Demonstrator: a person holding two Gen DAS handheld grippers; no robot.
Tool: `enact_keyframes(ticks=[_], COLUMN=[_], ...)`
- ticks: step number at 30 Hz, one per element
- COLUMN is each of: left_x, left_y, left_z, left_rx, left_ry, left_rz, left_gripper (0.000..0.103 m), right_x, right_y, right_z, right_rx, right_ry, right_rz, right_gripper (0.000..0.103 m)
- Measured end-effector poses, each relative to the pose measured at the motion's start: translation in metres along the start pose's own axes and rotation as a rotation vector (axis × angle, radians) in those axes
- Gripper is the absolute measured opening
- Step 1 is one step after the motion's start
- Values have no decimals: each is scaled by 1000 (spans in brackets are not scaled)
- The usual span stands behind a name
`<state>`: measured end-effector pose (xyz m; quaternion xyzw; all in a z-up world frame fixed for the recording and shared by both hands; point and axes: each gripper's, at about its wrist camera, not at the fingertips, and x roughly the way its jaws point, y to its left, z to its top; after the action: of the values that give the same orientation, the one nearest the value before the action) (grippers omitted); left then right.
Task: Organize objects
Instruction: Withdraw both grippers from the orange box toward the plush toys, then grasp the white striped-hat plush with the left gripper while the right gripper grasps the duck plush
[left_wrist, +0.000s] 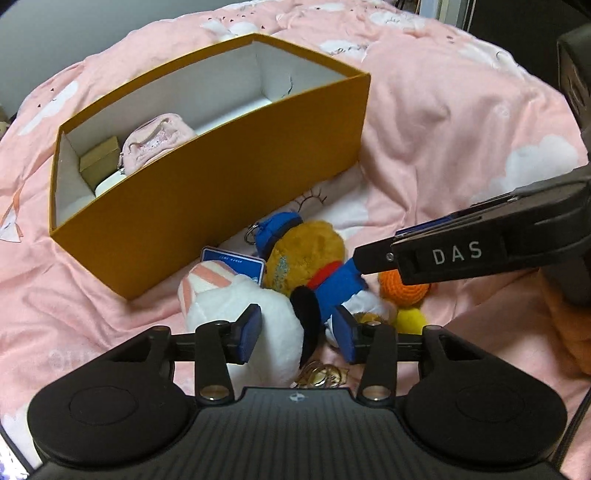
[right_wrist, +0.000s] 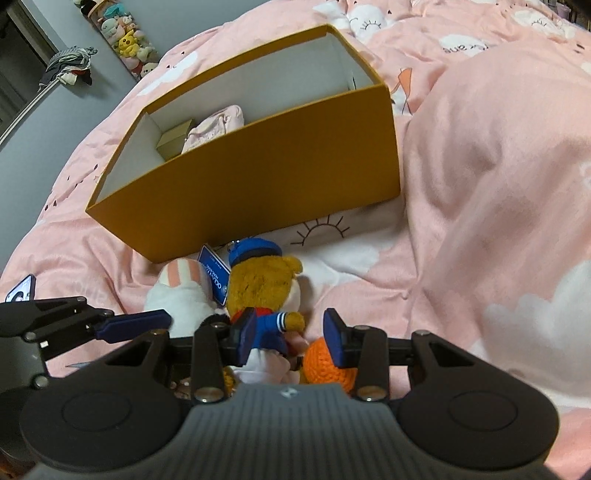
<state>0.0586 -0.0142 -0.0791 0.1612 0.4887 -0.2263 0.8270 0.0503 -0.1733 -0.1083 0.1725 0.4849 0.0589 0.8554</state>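
On the pink blanket (right_wrist: 480, 166) a pile of toys lies just in front of the orange box (right_wrist: 266, 173). The left gripper (left_wrist: 299, 334) hangs with fingers apart over the white plush (left_wrist: 236, 299). The right gripper (right_wrist: 291, 338), also spread and gripping nothing, brackets the bear in blue (right_wrist: 258, 295), with the orange ball (right_wrist: 325, 363) by its right finger

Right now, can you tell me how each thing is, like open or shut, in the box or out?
Orange box: open, no lid, upright on the bed.
Pink pouch: inside the box.
Small tan box: inside the box, beside the pouch.
Bear plush: outside, lying on the blanket.
White plush: outside, lying by the bear.
Orange crochet ball: outside, on the blanket.
Left gripper: open, empty.
Right gripper: open, empty.
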Motion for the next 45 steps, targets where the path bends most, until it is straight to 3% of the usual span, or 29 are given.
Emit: enact_keyframes(ticks=[3, 5, 8, 11, 14, 16, 18, 22, 24, 29, 33, 34, 37, 41, 45], left_x=[-1, -1, -6, -16, -25, -29, -26, -28, -37, -47, -45, -44, -42, -32, -24], left_y=[4, 10, 29, 43, 51, 57, 64, 80, 83, 92, 93, 92, 89, 83, 76], left_z=[-3, -8, -16, -22, -28, -31, -34, -41, -41, -40, -37, -36, -35, -33, -29], left_rx=[-1, -13, -117, -188, -231, -248, -268, -349, -370, -462, -503, -502, -500, -478, -428], left_ry=[11, 26, 31, 8, -17, -21, 2, -3, -51, -118, -105, -101, -85, -35, -1], left_rz=[67, 141, 86, 81, 151, 219, 265, 212, 172, 25, -36, -44, -45, -51, 53], left_gripper=[53, 61, 59, 49, 36, 22, 21, 20, 20, 29, 54, 55, 56, 61, 65], right_x=[4, 3, 0, -2, -2, -2, 1, 21, 29, 32, 36, 37, 42, 42, 44], right_y=[2, 4, 12, 21, 28, 34, 46, 66, 75, 85, 88, 89, 93, 97, 102], right_z=[-1, -1, -1, -2, -2, -1, 0, 1, 1, 1, -4, -6, -15, -17, -19], right_rx=[-5, -25, -64, -112, -129, -156, -202, -252, -276, -296, -291, -297, -312, -337, -358], right_ry=[17, 13, -7, -20, -20, -26, -22, 33, 38, 36, 71, 82, 129, 119, 134], right_rz=[10, 26, 50, 66, 73, 98, 125, 174, 173, 266, 310, 314, 346, 371, 400], right_gripper=[42, 42, 42, 42, 42, 42, 35, 20, 19, 20, 32, 36, 36, 36, 36])
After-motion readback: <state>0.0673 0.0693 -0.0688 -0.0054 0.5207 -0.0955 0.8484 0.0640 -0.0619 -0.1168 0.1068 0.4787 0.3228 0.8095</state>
